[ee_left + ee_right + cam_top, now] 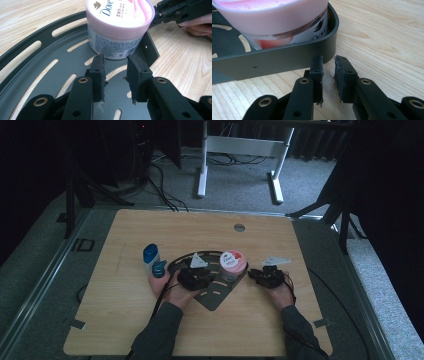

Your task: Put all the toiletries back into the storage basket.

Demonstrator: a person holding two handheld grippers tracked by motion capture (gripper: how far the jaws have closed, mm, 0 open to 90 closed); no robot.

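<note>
A Dove jar with a pink lid stands on a dark slotted fan-shaped tray at the middle of the table. My left gripper hovers over the tray just left of the jar. In the left gripper view its jaws stand apart, aimed at the jar, with nothing between them. My right gripper rests to the right of the jar, outside the tray. In the right gripper view its jaws are slightly apart and empty, just short of the tray's curved wall, behind which the jar rises.
A blue-capped bottle and a smaller blue item stand left of the tray, close to my left hand. The wooden table has a cable hole near its far edge. White desk legs stand on the floor beyond.
</note>
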